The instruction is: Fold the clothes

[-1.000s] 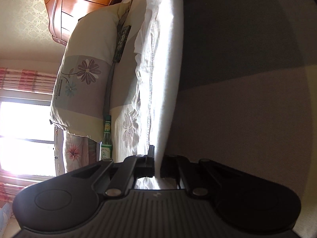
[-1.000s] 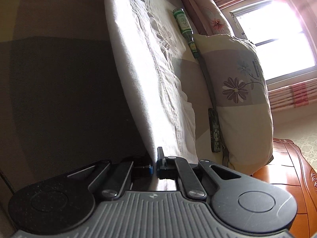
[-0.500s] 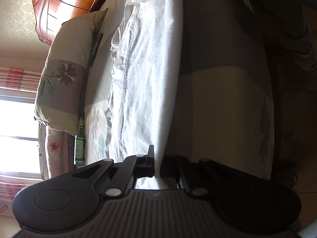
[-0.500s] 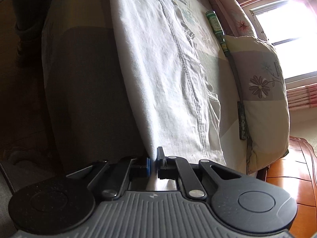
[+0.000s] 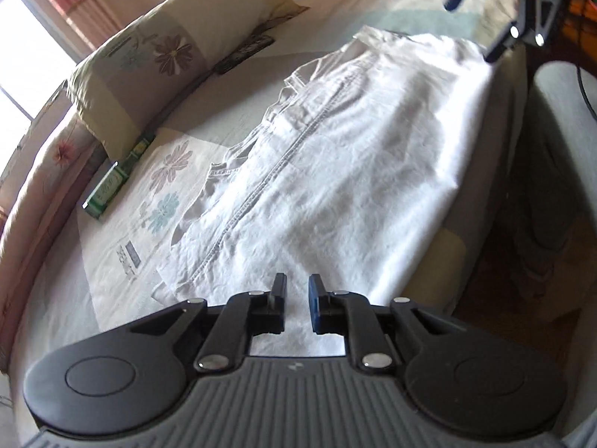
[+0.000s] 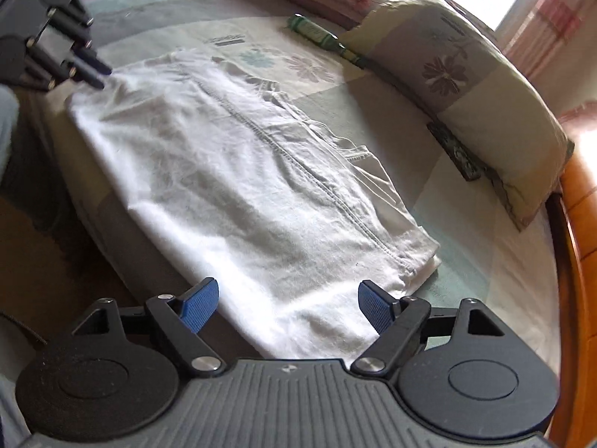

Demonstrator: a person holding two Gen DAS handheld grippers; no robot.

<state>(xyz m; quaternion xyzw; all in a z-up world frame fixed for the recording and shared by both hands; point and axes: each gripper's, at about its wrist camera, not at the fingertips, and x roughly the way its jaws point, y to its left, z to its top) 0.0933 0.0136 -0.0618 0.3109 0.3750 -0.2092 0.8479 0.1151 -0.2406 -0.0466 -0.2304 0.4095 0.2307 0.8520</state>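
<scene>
A white garment (image 5: pixel 335 168) (image 6: pixel 242 171) lies flat on the bed, folded lengthwise, with a stitched seam running along it. One long side reaches the mattress edge. My left gripper (image 5: pixel 297 291) hovers just over one short end with its fingers a little apart and nothing between them; in the right wrist view the left gripper (image 6: pixel 97 74) shows at the top left. My right gripper (image 6: pixel 287 308) stands wide open over the opposite end, blue pads (image 6: pixel 197 306) bare. In the left wrist view the right gripper (image 5: pixel 475 18) sits at the top right, also open.
A flowered pillow (image 5: pixel 149 59) (image 6: pixel 466 86) lies along the far side of the bed, with a green bottle (image 5: pixel 115 179) (image 6: pixel 321 35) and a dark flat object (image 6: pixel 459 153) beside it. A wooden headboard (image 6: pixel 582 224) borders one end. Dark floor (image 5: pixel 522 261) lies past the mattress edge.
Both grippers held the garment's edge hanging upright; now the garment lies flat on the bed, both grippers have let go and opened, and both cameras have swung level.
</scene>
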